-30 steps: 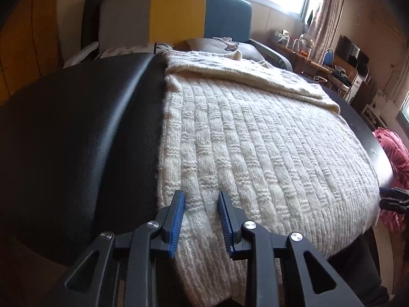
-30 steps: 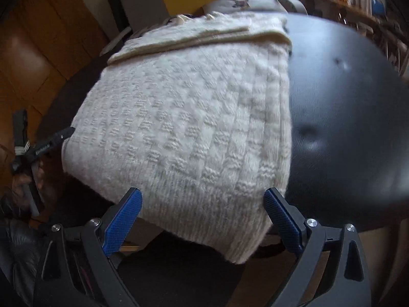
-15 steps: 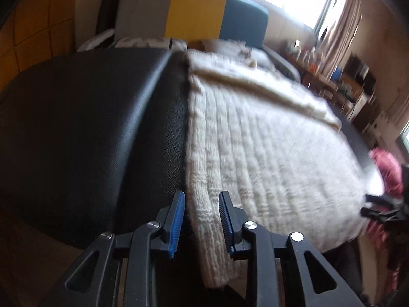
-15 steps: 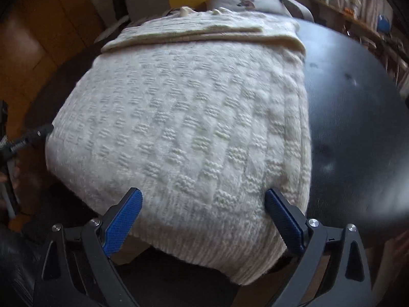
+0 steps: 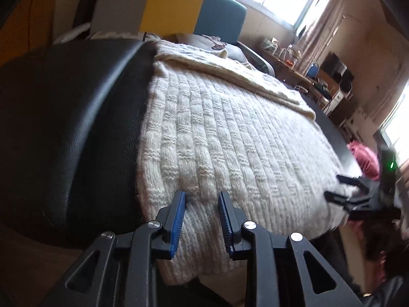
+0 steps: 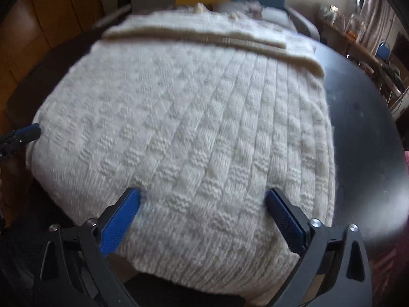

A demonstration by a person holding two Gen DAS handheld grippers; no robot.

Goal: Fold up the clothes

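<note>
Between the blue pads of the left gripper (image 5: 201, 199) hangs the ribbed hem of a cream knitted sweater (image 5: 230, 138), at the garment's near left corner. Its jaws stand narrowly apart with a strip of the knit in the gap; whether the pads actually press on the wool cannot be told from this view. Ahead of these fingers the sweater spreads flat over a black padded table (image 5: 66, 117), its basket-weave ribs running away toward a folded-over band of cream knit at the far end. To the left of the fingers lies bare black leather.

Farther right along the same hem, the right gripper (image 6: 203, 197) is spread wide, one blue pad at each side of a broad stretch of the ribbed edge, both fingertips lying against the knit without pinching it. The sweater (image 6: 191, 117) fills the space ahead of it, slightly blurred, and the table (image 6: 363, 133) shows bare to its right. Each gripper appears in the other's view: the right one (image 5: 340, 188) at the hem's far right corner, the left one's blue tip (image 6: 23, 134) at the left edge.

Beyond the far end stands a chair back (image 5: 168, 7) in grey, yellow and teal panels. A pink cloth (image 5: 365, 158) lies off to the right past the table.
</note>
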